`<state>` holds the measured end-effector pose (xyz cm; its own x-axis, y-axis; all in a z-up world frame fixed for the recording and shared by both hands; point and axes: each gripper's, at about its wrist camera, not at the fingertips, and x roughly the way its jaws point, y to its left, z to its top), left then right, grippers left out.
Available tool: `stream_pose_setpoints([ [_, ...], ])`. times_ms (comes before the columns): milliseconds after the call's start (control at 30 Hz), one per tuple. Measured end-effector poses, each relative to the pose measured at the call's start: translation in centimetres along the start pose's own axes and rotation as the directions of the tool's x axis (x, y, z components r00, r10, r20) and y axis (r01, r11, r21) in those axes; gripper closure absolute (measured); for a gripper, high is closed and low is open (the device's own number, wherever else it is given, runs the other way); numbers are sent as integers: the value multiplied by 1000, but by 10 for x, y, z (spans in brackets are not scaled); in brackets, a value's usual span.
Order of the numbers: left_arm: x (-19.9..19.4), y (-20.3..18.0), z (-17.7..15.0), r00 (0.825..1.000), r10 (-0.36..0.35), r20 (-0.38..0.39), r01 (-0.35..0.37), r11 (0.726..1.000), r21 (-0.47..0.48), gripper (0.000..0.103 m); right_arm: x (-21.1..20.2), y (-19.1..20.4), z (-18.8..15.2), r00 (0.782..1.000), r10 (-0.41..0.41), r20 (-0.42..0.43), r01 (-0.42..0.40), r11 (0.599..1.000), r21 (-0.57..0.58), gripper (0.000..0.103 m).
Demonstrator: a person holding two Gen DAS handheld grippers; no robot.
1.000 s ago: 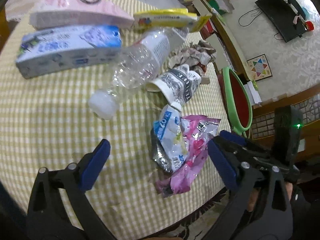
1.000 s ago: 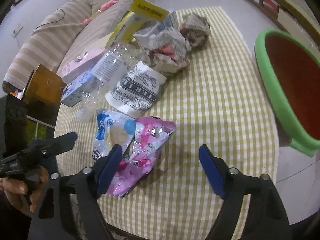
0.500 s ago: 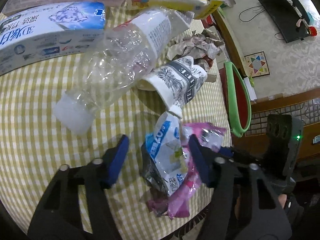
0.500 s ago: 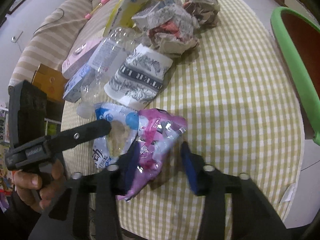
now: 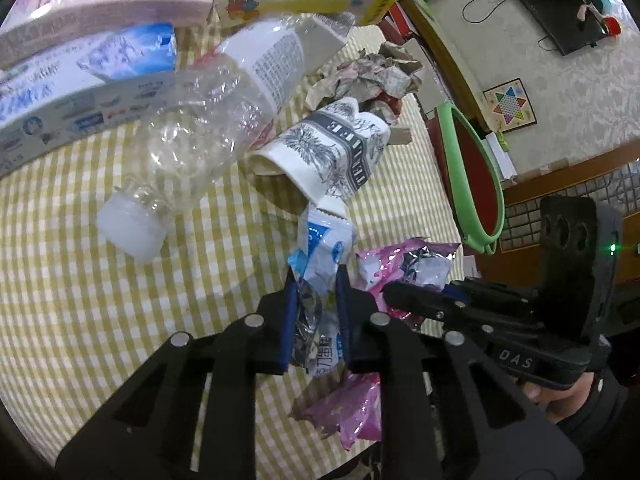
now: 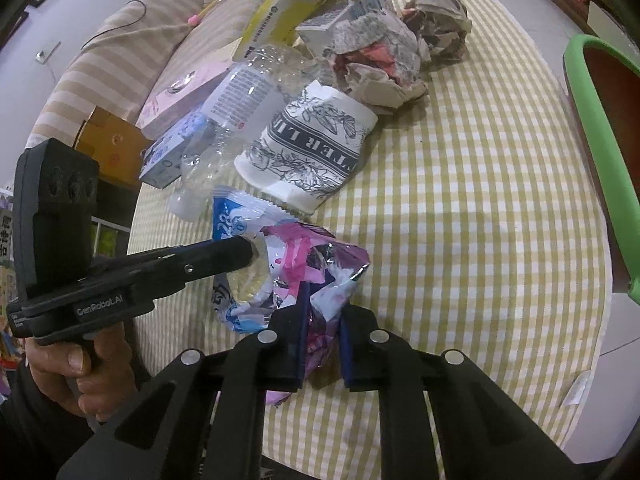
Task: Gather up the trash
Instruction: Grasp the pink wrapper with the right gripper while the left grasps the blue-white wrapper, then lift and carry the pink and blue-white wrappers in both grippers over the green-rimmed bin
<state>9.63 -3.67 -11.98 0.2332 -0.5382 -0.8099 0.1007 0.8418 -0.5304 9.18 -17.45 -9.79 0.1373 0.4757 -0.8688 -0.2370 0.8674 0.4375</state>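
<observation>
Left tool [image 5: 314, 312] pinched the crinkled blue-and-white wrapper [image 5: 324, 248], we noted; right tool [image 6: 322, 320] pinched the glossy pink foil wrapper [image 6: 316, 256] beside it, both on the checked cloth of the bench [image 6: 480, 220]. Only the left view showed a wall-hung screen [image 5: 556, 8] and a star game board [image 5: 509, 105]; only the right showed a striped sofa [image 6: 132, 48]. We saw in both a crushed clear bottle [image 5: 200, 128], a flattened printed paper cup [image 6: 308, 148], crumpled newspaper [image 6: 380, 64] and a green-rimmed bin [image 6: 600, 128].
</observation>
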Motion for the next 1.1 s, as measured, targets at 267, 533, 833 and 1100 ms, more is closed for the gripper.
stream_pose_setpoints([
  [267,-31,-15,-9,989,109,95,-117,990,74,86,-25,8,-5,998,-10,58,14,998,-68,92],
  [533,-55,-17,-14,974,151,168,-165,984,70,86,-46,11,-12,994,-9,111,21,994,-106,92],
  [833,-63,-32,-14,968,157,194,-176,981,85,86,-60,11,-8,987,-10,159,27,994,-108,92],
  [1100,-64,-49,-6,969,140,204,-166,979,117,86,-85,1,-2,971,-50,232,75,992,-104,92],
])
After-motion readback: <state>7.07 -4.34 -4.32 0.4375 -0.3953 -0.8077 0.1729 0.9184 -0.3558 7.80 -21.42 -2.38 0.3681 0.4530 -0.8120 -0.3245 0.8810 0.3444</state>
